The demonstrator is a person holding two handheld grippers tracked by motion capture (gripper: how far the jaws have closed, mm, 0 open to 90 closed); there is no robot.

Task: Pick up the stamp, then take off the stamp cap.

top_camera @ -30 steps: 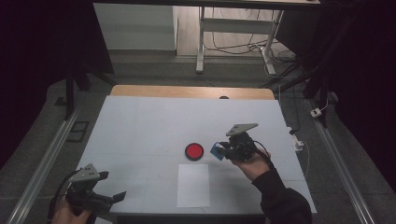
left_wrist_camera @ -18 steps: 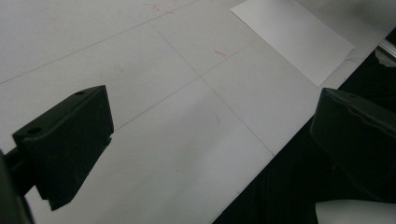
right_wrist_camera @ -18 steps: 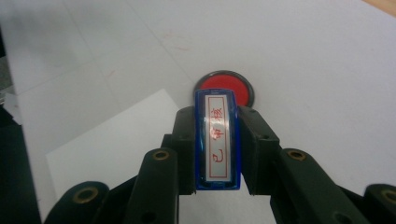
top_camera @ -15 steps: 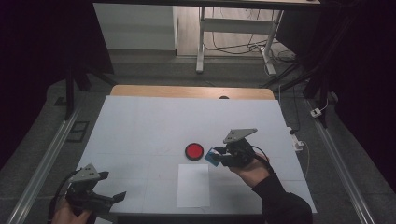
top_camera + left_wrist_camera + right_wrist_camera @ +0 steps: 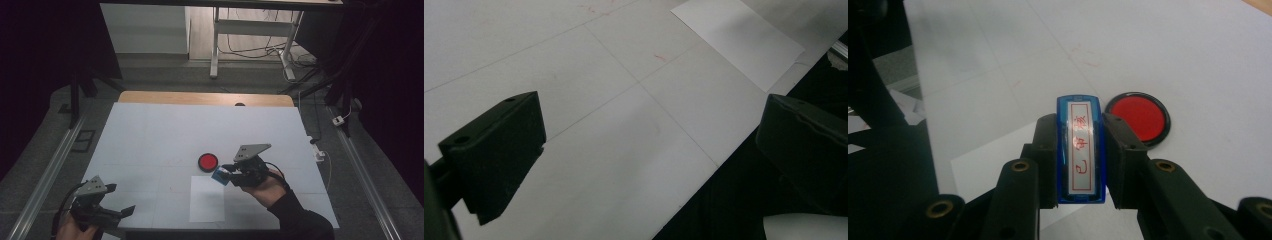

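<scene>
White table with faint grid lines, wooden strip along its far edge; dark floor and desk legs beyond it, metal rails on both sides.

Containers: 1 round ink pad, black rim, red fill, lid off, lying flat near the middle of the table. In the right gripper view the ink pad shows an even red surface inside its rim, nothing else in it.

1 sheet of paper lies flat between the ink pad and the near edge, apart from the pad. In the left gripper view the paper sits in the upper right, blank on its visible face.

Right gripper: held in the person's hand above the table, just right of the ink pad and over the far right corner of the paper. Its 2 jaws are clamped on a blue stamp. In the right gripper view the stamp stands between the jaws, gripped on both long sides, its end face toward the camera: white label, red border, red characters. Whether the stamp touches the paper cannot be told; in the high view it appears raised. The stamp is just beside the ink pad, not touching it.

Left gripper: held at the near left corner of the table, jaws wide apart, nothing between them. Left gripper view confirms: 2 black jaws well apart over the bare table.
</scene>
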